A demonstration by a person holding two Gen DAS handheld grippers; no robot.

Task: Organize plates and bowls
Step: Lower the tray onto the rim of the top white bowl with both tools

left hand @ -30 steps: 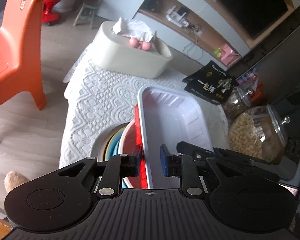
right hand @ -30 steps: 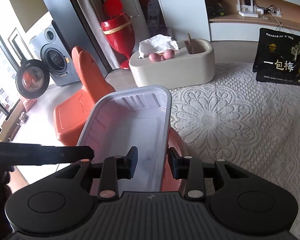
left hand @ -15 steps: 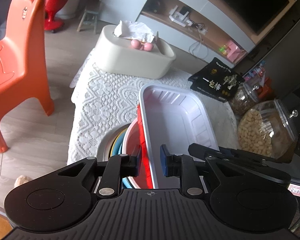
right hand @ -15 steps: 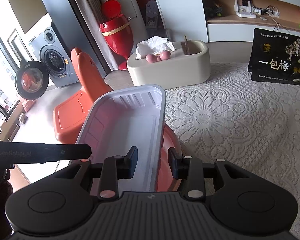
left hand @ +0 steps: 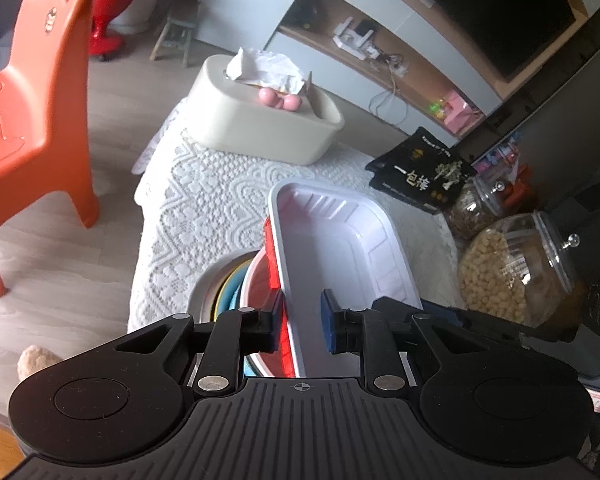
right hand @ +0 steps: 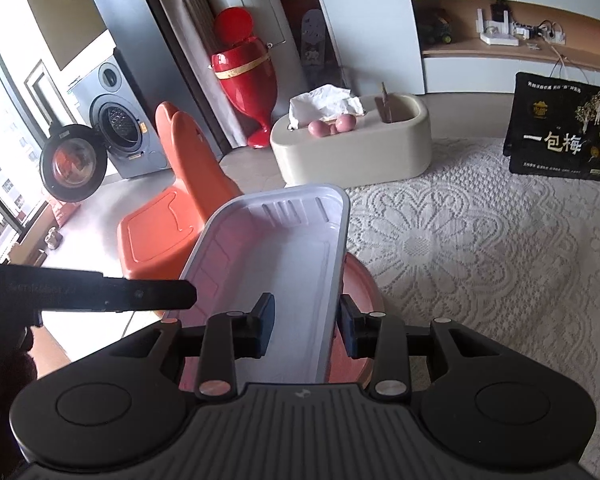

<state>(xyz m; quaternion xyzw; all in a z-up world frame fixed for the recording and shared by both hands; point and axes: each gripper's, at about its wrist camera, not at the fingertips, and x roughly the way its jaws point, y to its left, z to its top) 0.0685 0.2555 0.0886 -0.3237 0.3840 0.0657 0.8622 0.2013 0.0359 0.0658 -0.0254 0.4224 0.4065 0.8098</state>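
Observation:
A white rectangular plastic tray [left hand: 340, 248] lies on top of a red tray [left hand: 274, 276] and a stack of round bowls: pink [left hand: 256, 284], blue [left hand: 232, 300], yellow and cream. My left gripper [left hand: 302, 322] is open, its fingers straddling the left rims of the white and red trays. My right gripper [right hand: 306, 326] is open, its fingers straddling the right rim of the white tray [right hand: 276, 252]; the pink bowl [right hand: 360, 284] shows under it. The stack stands at the table's near-left corner.
A lace tablecloth [left hand: 204, 208] covers the table. A cream tissue box [left hand: 260, 124], a black snack bag [left hand: 420, 172] and two glass jars [left hand: 520, 268] stand on it. An orange child chair [left hand: 32, 96] stands on the floor to the left.
Both grippers stay around the white tray's rims. The views have shifted slightly, with the right gripper's fingers a little wider apart than before.

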